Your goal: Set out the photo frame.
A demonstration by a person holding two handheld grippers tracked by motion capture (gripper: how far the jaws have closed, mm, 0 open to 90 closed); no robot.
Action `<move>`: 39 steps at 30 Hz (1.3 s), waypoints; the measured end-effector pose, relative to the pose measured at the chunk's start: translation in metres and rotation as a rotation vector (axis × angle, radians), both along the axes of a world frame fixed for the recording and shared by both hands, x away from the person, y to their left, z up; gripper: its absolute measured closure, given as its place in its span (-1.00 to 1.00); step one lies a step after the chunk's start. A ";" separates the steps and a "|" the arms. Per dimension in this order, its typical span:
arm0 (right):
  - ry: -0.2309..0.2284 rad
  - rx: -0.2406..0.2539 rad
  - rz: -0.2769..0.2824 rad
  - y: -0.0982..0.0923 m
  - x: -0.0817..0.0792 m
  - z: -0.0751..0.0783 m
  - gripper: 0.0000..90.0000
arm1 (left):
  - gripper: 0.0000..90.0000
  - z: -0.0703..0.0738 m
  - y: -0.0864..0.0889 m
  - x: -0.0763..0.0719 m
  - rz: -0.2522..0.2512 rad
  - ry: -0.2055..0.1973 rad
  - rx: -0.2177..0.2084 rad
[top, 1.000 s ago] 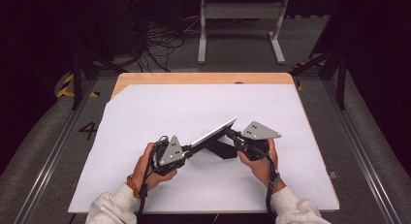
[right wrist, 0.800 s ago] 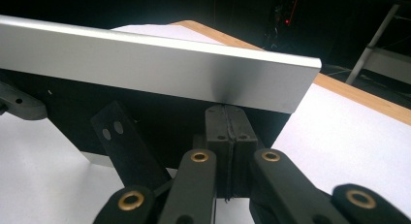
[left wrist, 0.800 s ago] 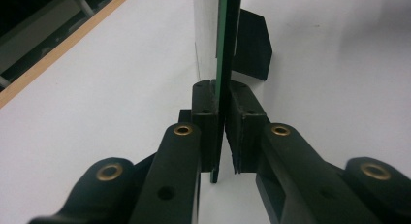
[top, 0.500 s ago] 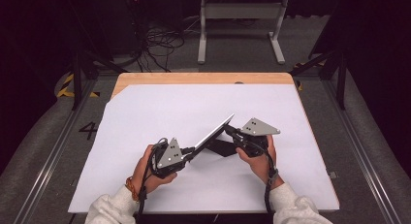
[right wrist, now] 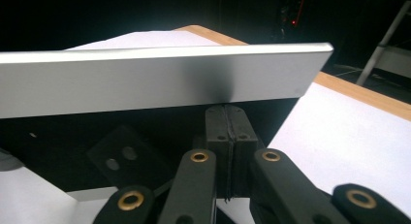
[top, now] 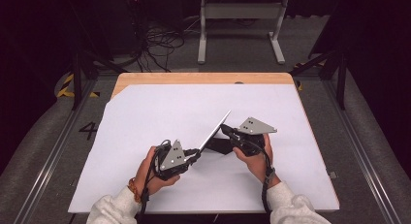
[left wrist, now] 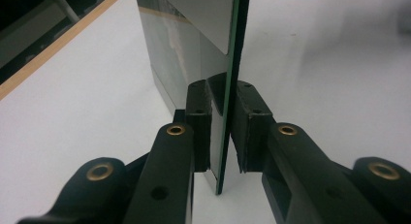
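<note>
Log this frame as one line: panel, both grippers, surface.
panel: tilted on edge | left gripper: fingers just opening, panel between, gap showing | right gripper: shut below panel | table: white

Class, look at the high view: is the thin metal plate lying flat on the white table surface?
No, the metal plate stands tilted up on edge above the white table surface, between the left hand-held gripper and the right hand-held gripper.
</note>
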State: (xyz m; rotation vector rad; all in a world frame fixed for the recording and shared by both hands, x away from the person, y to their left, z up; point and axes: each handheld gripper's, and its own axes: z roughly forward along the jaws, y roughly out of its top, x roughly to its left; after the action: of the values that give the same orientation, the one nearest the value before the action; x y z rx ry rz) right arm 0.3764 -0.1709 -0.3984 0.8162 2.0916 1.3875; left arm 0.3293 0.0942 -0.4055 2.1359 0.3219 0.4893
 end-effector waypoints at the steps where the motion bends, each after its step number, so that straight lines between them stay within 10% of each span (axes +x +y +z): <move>1: 0.008 0.004 0.010 0.001 -0.001 0.000 1.00 | 0.74 0.000 0.000 0.000 -0.001 -0.001 0.000; 32: -0.008 -0.008 0.026 -0.003 -0.014 0.001 0.99 | 0.61 0.004 0.007 -0.006 -0.036 -0.005 0.004; 39: -0.011 0.020 0.014 -0.005 -0.010 0.004 0.98 | 0.89 -0.005 0.010 0.004 -0.008 0.017 0.044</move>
State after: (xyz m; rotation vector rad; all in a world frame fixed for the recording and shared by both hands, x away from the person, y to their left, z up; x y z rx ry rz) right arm 0.3668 -0.1758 -0.3947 0.8010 2.0825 1.4192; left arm 0.3338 0.1038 -0.4103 2.1843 0.3145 0.4773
